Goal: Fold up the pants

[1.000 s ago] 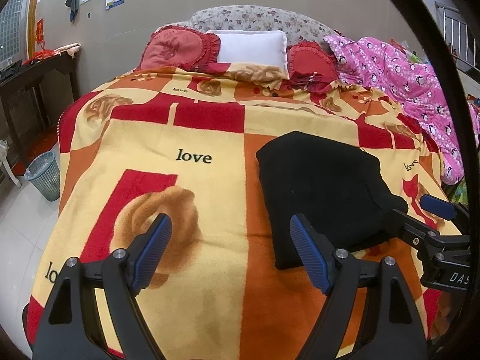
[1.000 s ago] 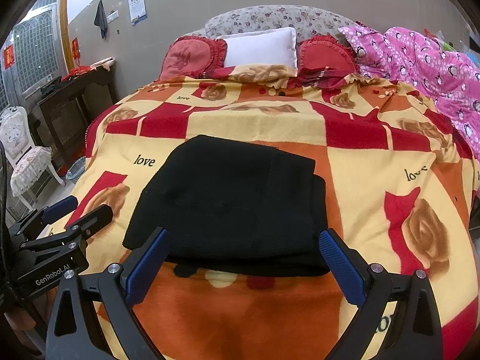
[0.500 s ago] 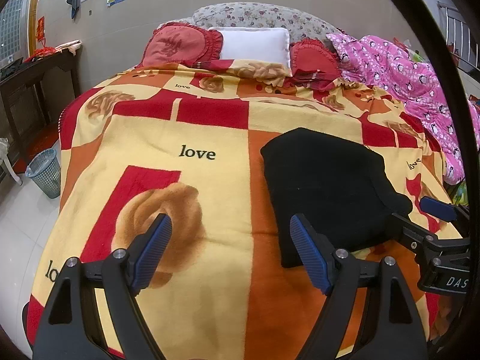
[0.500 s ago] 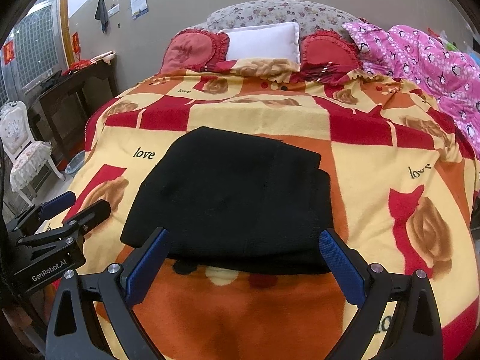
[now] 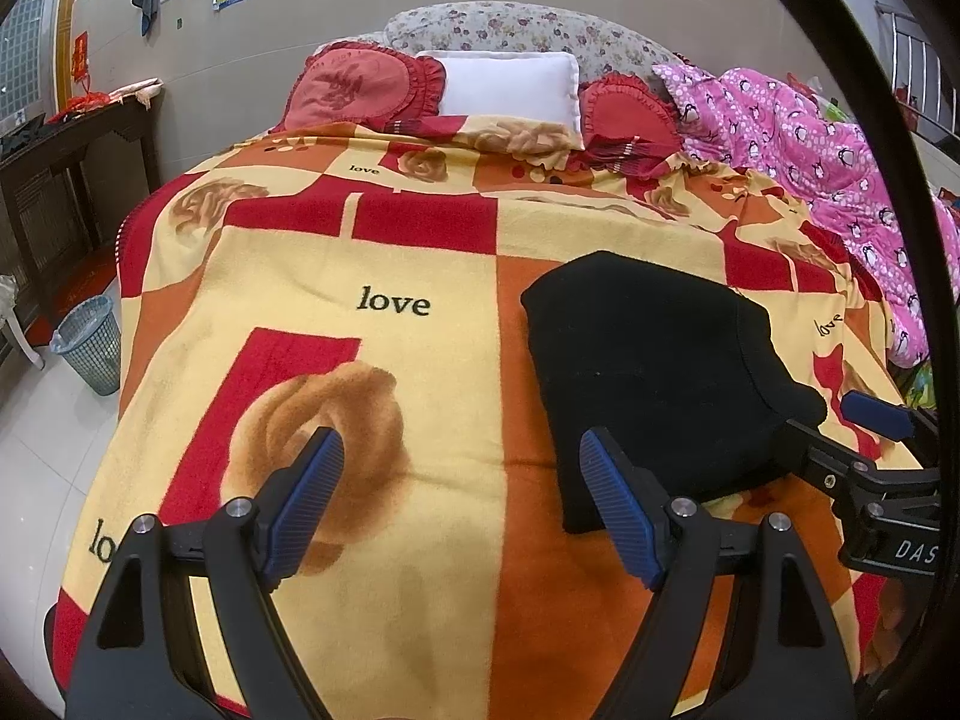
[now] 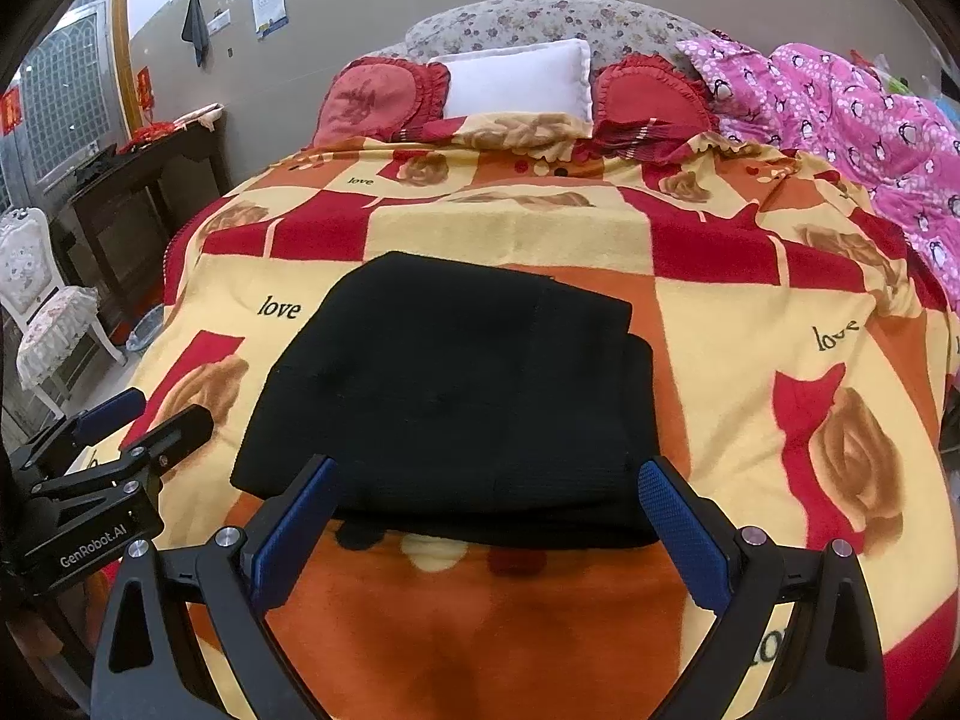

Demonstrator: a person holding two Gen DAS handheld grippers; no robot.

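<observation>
Hovering spread claws (image 6: pixel 486 516) above pants (image 6: pixel 456 402)

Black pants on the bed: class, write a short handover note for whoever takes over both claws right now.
Left claw: open, empty, over the patterned fleece blanket, left of the garment.
Right claw: open, empty, at the garment's near edge.
The black knit pants lie folded in a compact rectangle on the blanket, touched by neither claw.
Done: the fold looks complete.
Left: probably only a check of the edges.

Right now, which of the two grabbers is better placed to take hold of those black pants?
Probably the right gripper: the folded black pants lie centred just beyond its open jaws. The left gripper faces bare blanket.
</observation>
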